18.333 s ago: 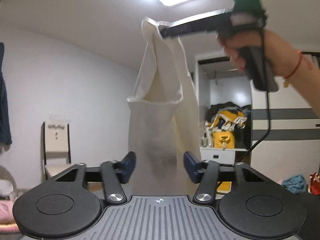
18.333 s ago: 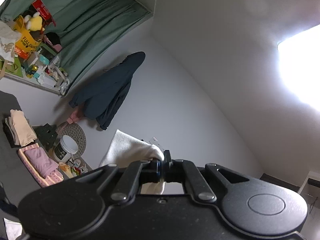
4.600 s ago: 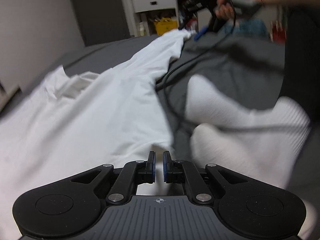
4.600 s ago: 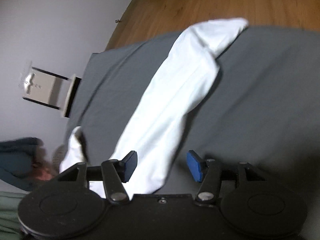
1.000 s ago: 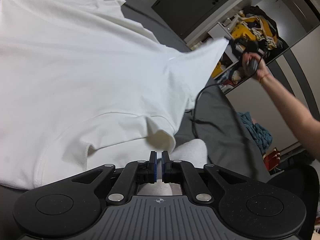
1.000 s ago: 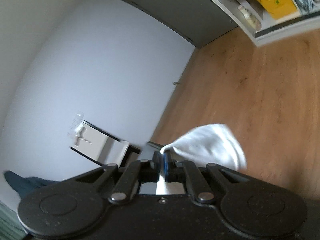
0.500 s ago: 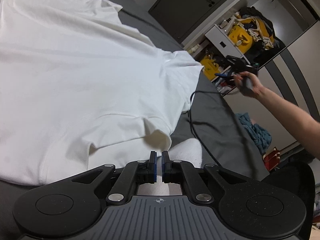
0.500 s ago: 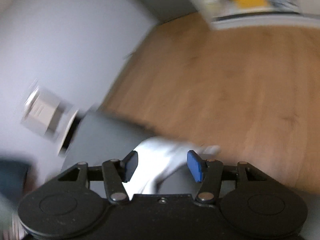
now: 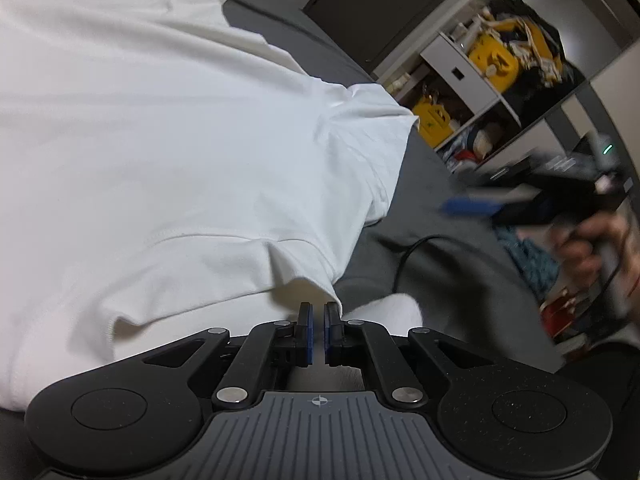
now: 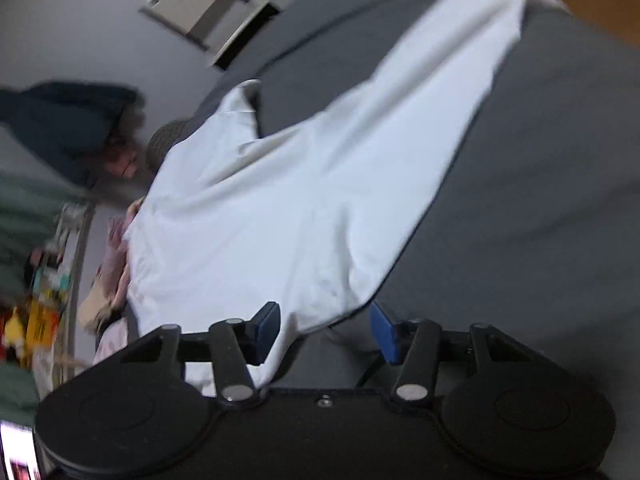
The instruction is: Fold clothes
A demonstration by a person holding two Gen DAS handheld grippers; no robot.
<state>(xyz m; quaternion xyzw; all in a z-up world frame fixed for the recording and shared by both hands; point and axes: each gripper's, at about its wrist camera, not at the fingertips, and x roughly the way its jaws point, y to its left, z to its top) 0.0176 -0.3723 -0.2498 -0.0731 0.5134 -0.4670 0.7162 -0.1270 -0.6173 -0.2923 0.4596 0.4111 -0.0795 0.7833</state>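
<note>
Released sleeve now lies flat; no writing.

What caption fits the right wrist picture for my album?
Open right gripper over a white shirt spread on the grey bed.

One white T-shirt lies on one grey bed. Two hand-held grippers show: the left hand-held gripper near, the right hand-held gripper with one hand on its grip. One black cable crosses the bed. Far right stands one shelf unit with two yellow bags.
</note>
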